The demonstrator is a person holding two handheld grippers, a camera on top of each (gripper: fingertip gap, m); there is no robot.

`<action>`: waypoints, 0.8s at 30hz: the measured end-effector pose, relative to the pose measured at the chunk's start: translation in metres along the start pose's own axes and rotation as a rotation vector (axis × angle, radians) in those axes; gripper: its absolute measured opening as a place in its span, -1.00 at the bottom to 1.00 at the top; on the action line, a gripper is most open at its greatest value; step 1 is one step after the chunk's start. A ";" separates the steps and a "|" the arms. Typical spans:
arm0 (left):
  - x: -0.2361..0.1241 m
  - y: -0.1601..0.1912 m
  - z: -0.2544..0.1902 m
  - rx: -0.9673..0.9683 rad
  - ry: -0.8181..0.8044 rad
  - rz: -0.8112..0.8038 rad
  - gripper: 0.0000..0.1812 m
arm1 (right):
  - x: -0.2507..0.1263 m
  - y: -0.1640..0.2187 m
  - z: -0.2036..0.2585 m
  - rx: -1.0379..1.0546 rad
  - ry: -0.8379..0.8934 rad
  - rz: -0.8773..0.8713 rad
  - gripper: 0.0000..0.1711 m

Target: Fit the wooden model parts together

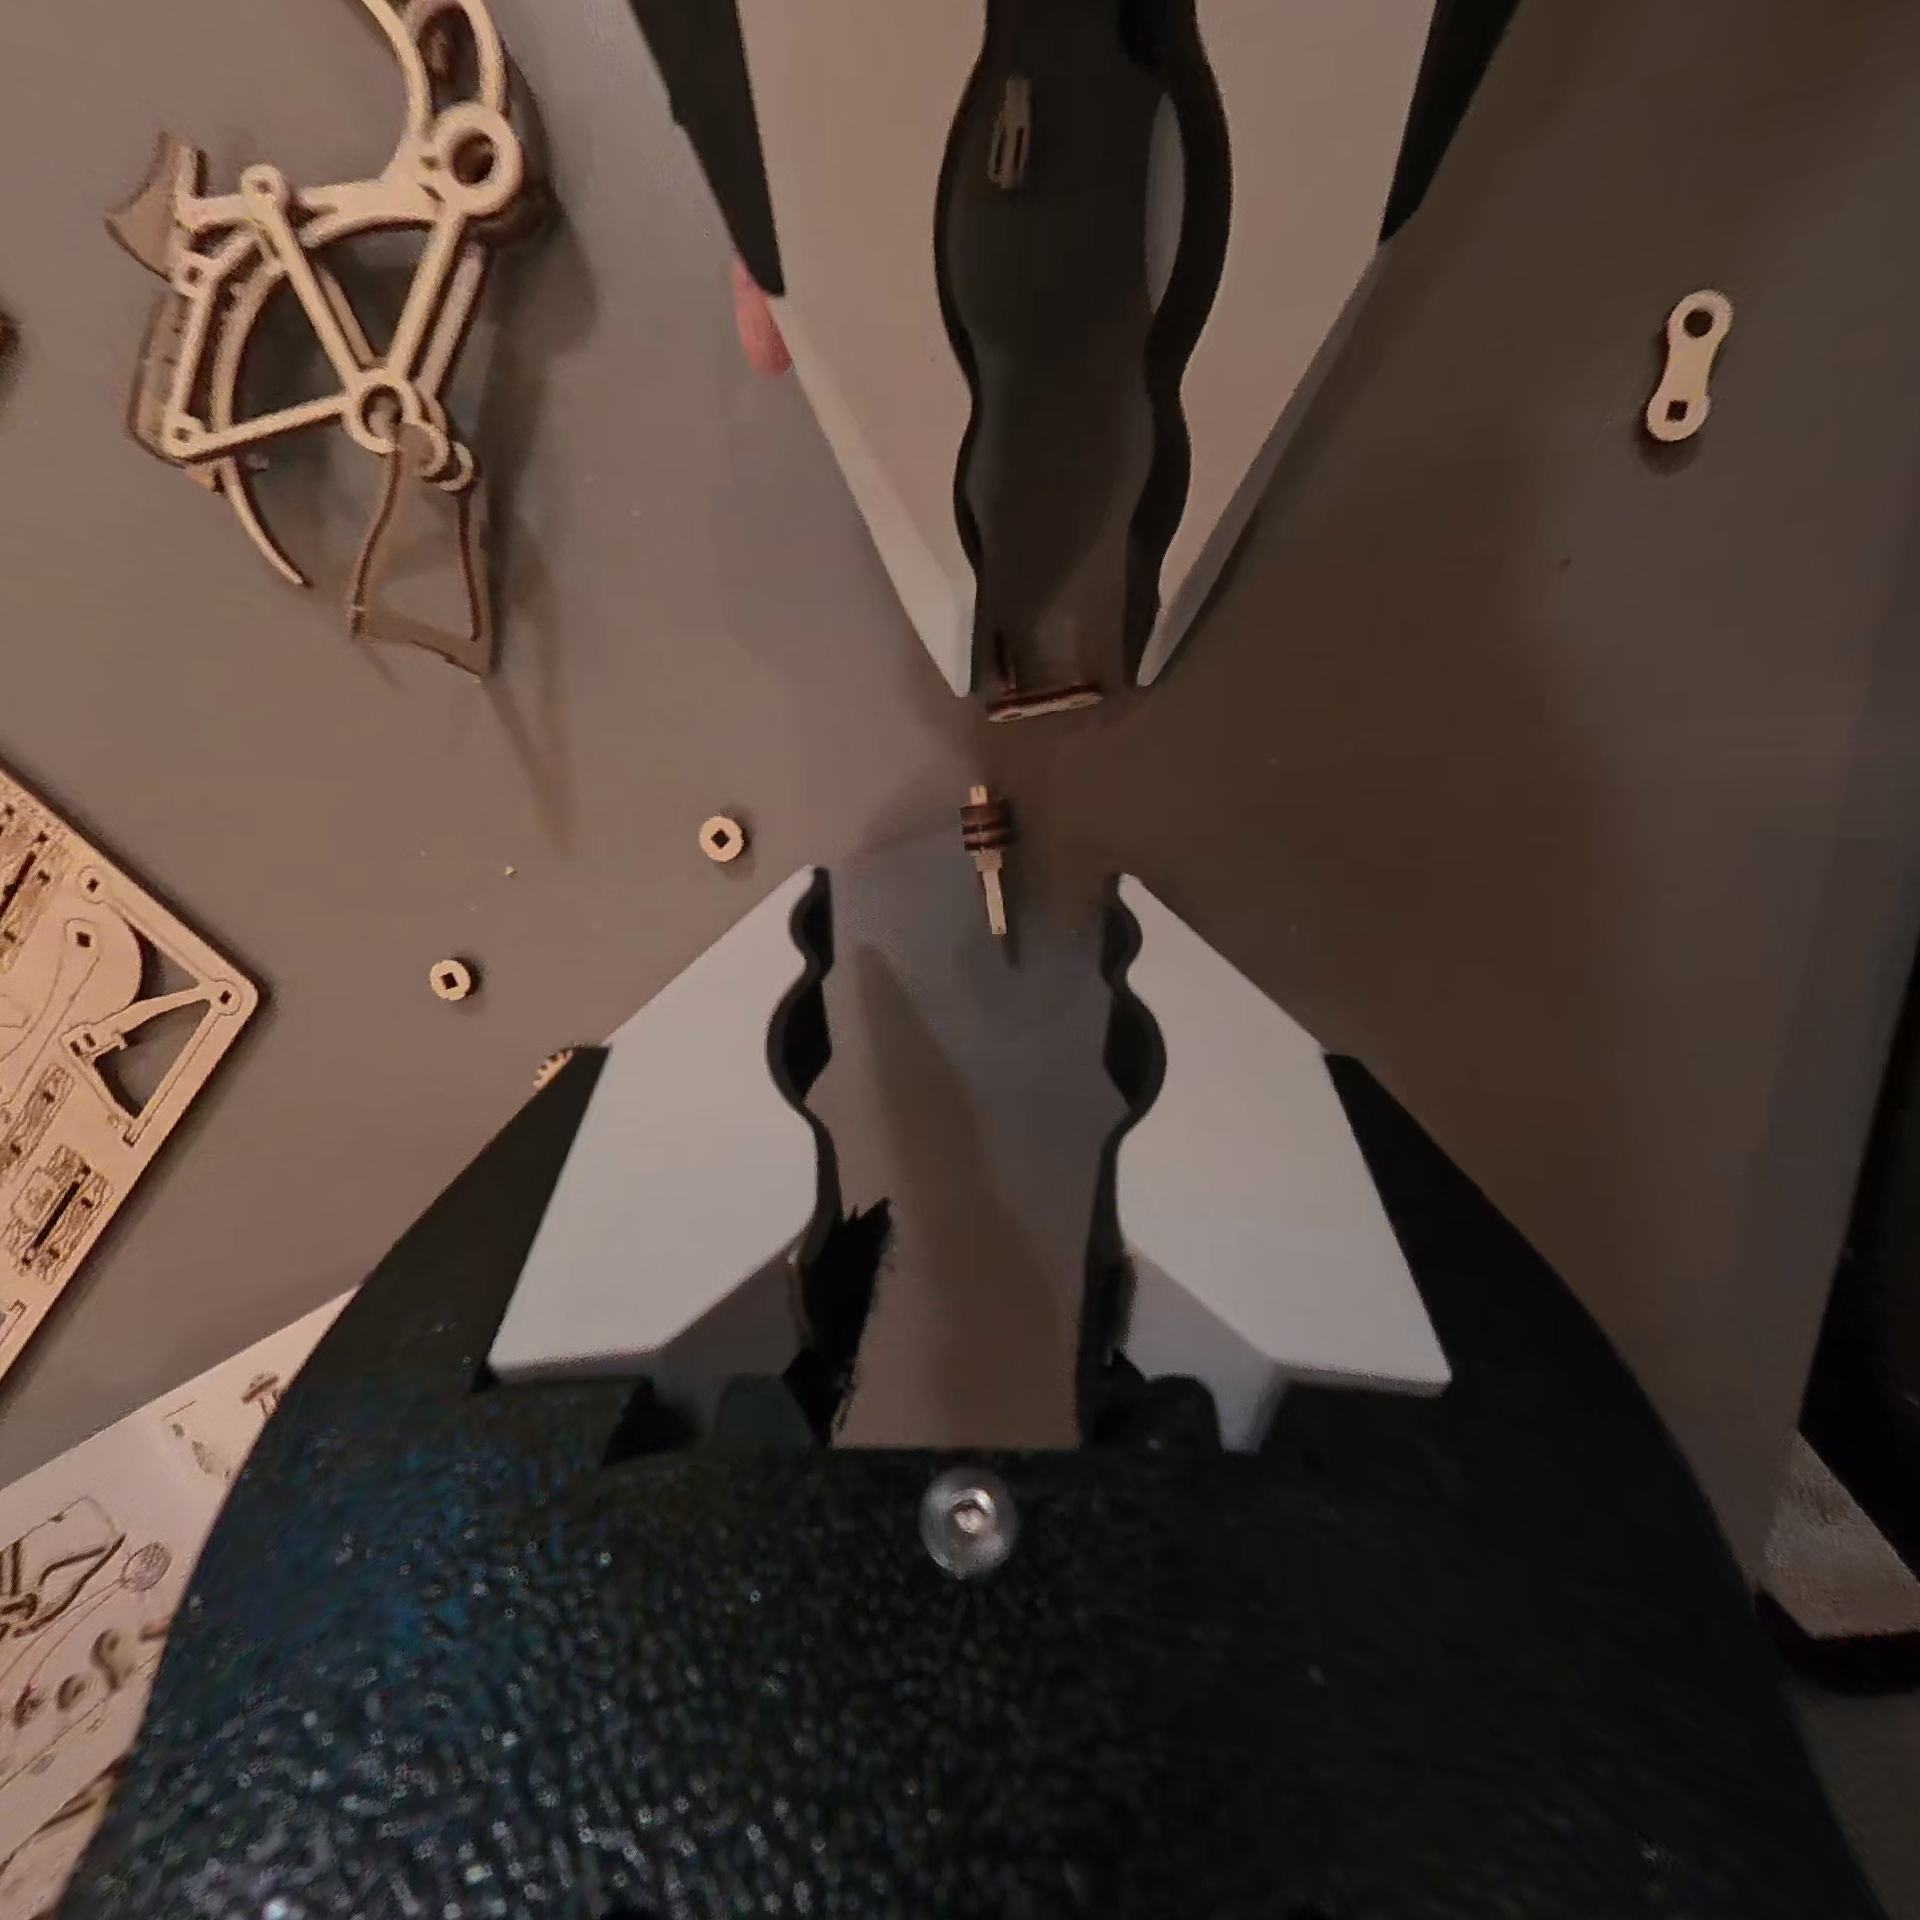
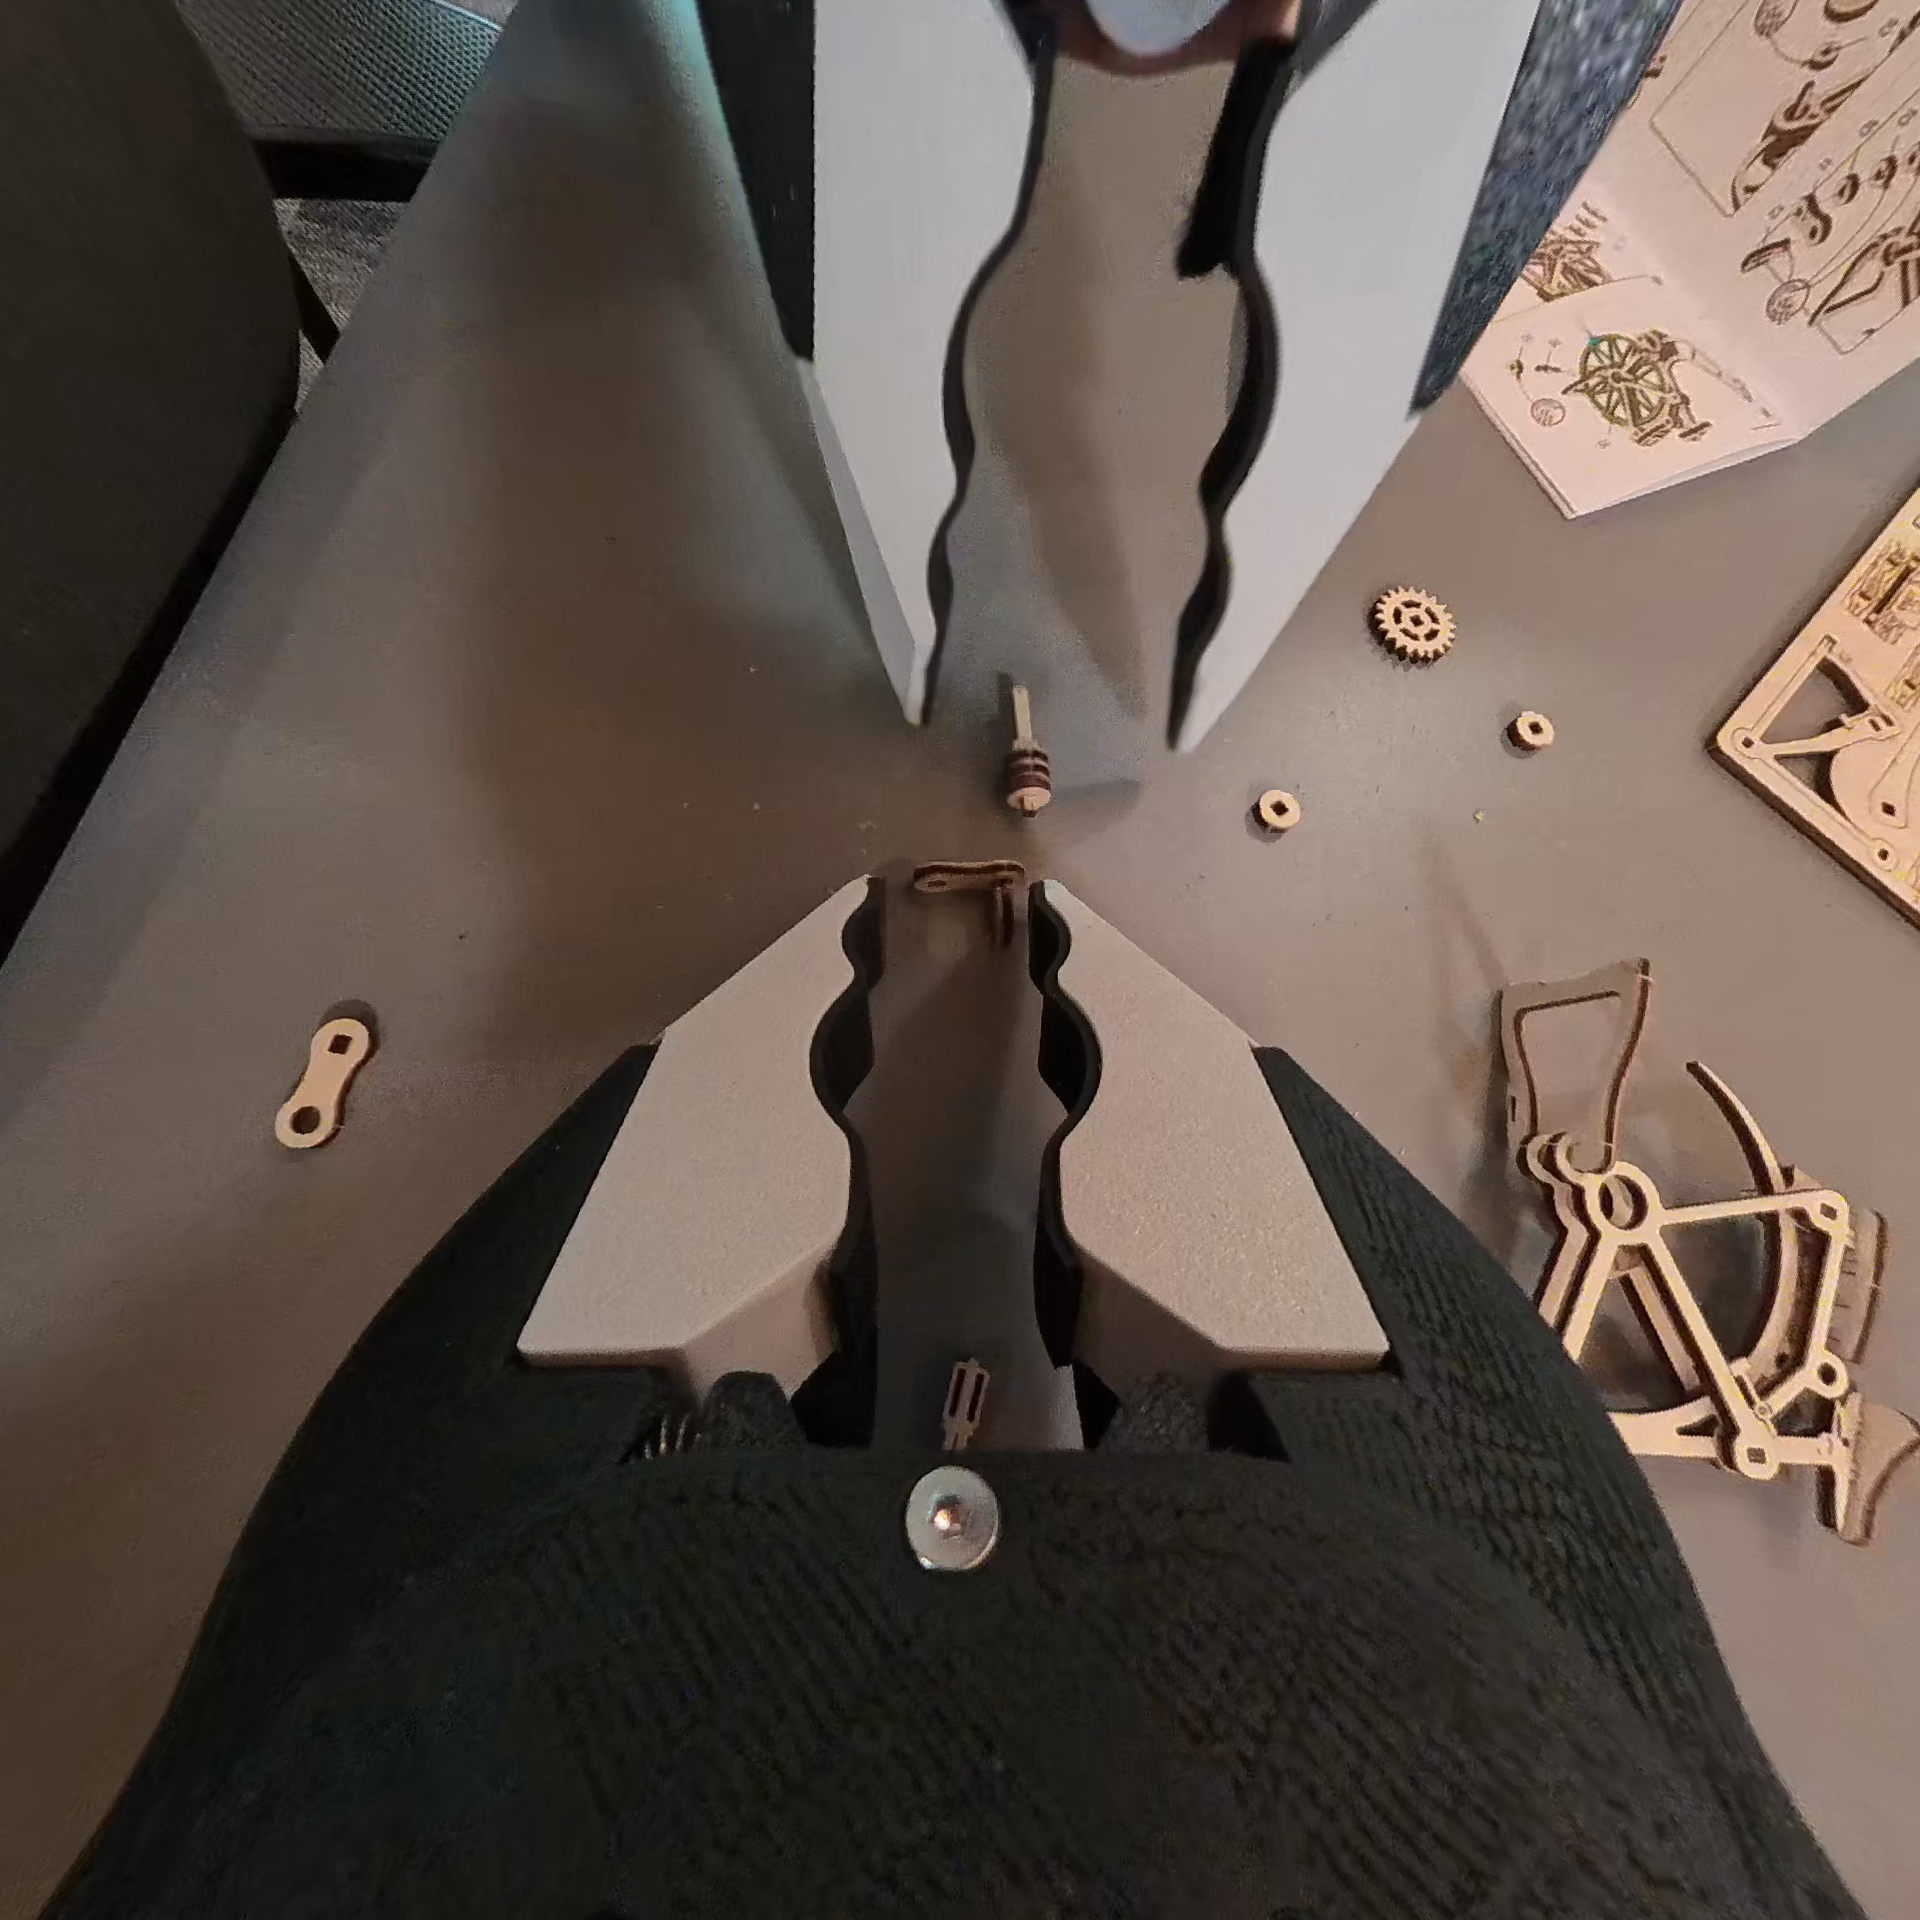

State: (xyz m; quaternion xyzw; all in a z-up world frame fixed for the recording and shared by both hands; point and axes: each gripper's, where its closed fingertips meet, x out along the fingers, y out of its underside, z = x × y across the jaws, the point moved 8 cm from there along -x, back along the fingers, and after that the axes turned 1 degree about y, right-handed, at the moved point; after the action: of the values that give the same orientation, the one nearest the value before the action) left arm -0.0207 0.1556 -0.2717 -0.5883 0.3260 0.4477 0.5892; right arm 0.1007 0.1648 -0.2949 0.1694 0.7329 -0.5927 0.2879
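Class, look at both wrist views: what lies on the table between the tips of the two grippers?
A small wooden axle with dark rings lies there alone, between the left gripper and right gripper; both views show it.

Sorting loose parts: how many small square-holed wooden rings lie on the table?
2: one ring nearer the gripper tips, the other closer to the part sheet. More may be hidden.

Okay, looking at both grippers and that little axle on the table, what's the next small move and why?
Probably close the left gripper on the small axle: it lies loose between the open fingertips, while the right gripper seems to already hold a link piece facing it.
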 end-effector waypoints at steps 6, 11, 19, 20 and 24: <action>-0.003 0.012 0.007 -0.049 -0.038 -0.272 -0.66 | -0.001 0.001 -0.004 -0.028 0.003 -0.007 -0.69; 0.000 0.024 0.004 -0.023 -0.037 -0.318 -0.80 | 0.003 -0.002 -0.005 -0.046 -0.020 -0.012 -0.68; 0.009 0.026 -0.001 0.003 0.024 -0.351 -0.86 | 0.005 -0.002 -0.007 -0.021 -0.016 -0.003 -0.76; 0.009 0.026 -0.001 0.003 0.034 -0.356 -0.89 | 0.005 -0.002 -0.007 -0.016 -0.016 -0.002 -0.77; 0.010 0.028 0.001 0.008 0.032 -0.374 -0.94 | 0.006 -0.003 -0.010 0.007 -0.012 0.001 -0.77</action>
State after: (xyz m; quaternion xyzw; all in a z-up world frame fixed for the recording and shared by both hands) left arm -0.0422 0.1551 -0.2915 -0.6435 0.2222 0.3196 0.6591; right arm 0.0923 0.1728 -0.2956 0.1670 0.7289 -0.5962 0.2922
